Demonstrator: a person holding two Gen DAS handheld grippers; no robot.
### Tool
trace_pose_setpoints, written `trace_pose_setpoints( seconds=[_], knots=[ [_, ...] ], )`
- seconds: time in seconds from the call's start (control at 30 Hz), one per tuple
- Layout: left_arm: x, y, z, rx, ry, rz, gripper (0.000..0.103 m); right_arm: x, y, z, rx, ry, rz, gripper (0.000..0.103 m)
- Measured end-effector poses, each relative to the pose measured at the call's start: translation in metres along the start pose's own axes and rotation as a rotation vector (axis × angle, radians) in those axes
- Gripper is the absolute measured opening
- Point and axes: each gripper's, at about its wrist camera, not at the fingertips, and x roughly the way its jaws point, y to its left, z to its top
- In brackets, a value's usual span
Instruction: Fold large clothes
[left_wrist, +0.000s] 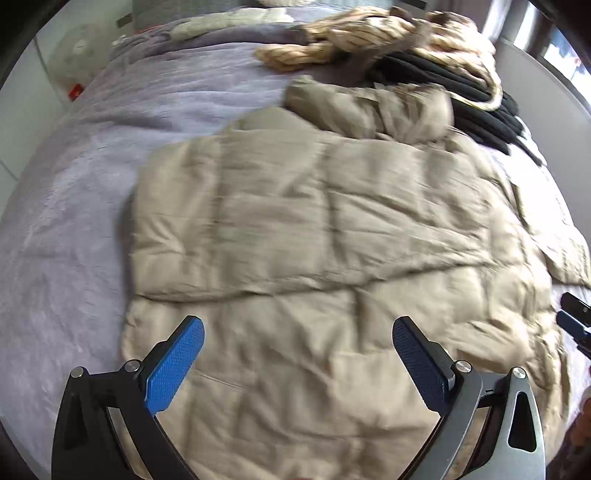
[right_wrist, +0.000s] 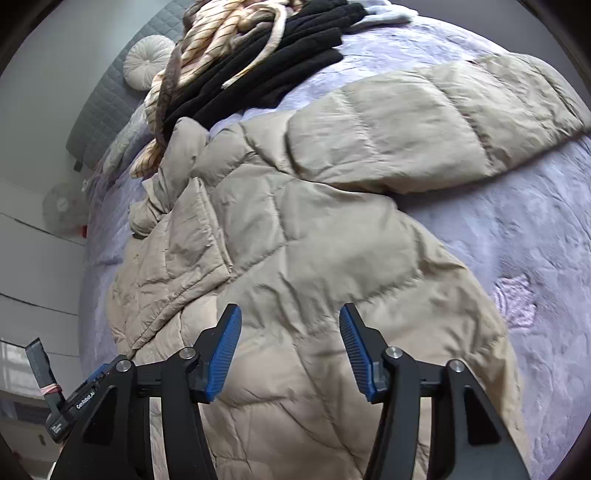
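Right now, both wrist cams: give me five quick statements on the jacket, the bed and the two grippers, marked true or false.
1. The beige puffer jacket lies on a lilac bedspread. True.
2. The left gripper is clamped on the jacket's hem. False: its jaws stand wide apart with nothing between the pads.
3. One sleeve lies stretched out to the side in the right wrist view. True.
4. The right gripper holds a black garment. False: its jaws are open and empty; the black clothes lie piled farther up the bed.
5. A striped tan garment lies past the jacket, by the black clothes. True.
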Motion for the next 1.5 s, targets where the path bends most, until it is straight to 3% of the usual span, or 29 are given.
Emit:
trace_pose_setpoints(
  seconds=[0.23,0.37,0.8,0.97,1.17,1.5],
  knots=[
    [-0.004,-0.054,-0.008,0.077,0.059,-0.096,0.102,-0.027,-0.035,-0.004,0.061,-0.044,0.028,0.076],
    [-0.001,-0.08,-0.008,0.11,0.082,-0.098,0.102,-0.041,-0.053,-0.004,0.096,-0.091,0.047,0.103],
    [0.016,-0.127,-0.009,0.139,0.164,-0.101,0.102,-0.073,-0.118,0.023,0.198,-0.211,0.045,0.103],
    [0.02,-0.139,-0.007,0.117,0.146,-0.123,0.102,-0.084,-0.156,0.042,0.272,-0.234,-0.013,0.103],
    [0.021,-0.16,-0.001,0.136,0.129,-0.13,0.102,-0.093,-0.217,0.068,0.433,-0.239,-0.013,0.103],
    [0.028,-0.202,0.013,0.138,0.127,-0.203,0.102,-0.069,-0.283,0.118,0.594,-0.291,0.15,0.103]
  ],
)
